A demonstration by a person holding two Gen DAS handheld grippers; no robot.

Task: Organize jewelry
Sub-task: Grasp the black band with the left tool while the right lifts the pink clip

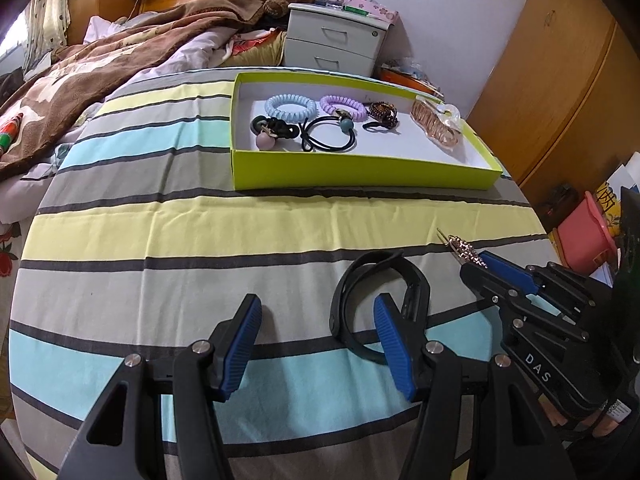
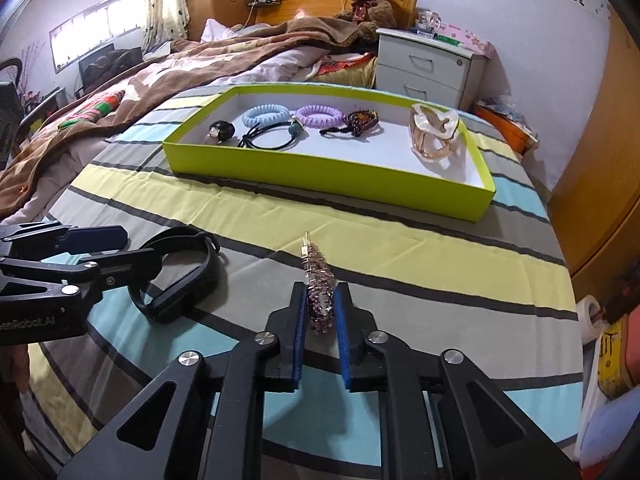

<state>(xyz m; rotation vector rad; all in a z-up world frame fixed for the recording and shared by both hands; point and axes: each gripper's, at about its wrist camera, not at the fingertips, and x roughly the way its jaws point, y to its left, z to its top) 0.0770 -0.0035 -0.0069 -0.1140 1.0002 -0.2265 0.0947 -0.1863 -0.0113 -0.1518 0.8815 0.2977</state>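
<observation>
- Nearest the right wrist camera, the right gripper was clamped on a sparkly hair clip, both blue pads pressed against its sides, the clip's thin tip pointing toward the box.
- From the left wrist view the same clip stuck out past the right gripper's fingertips, low over the striped sheet.
- Left gripper stood released, jaws wide apart and nothing between the pads; its right finger overlapped the black wristband in that view, though contact could not be told.
- That wristband lay curled on the sheet, just beside the left gripper's fingers and a little apart from the held clip.
- Between the grippers and the box ran a broad bare stretch of sheet, yellow and grey stripes.
- Green box sat open on the sheet near the far edge of the surface; its near wall faced both grippers.
- Inside it, toward the left: a blue coil tie, a purple coil tie, black elastic ties and a dark beaded band.
- A pink claw clip rested near the box's right wall, with bare white floor in front of it.
- Beyond the box stood a white nightstand; a wooden wardrobe closed in the right side.
</observation>
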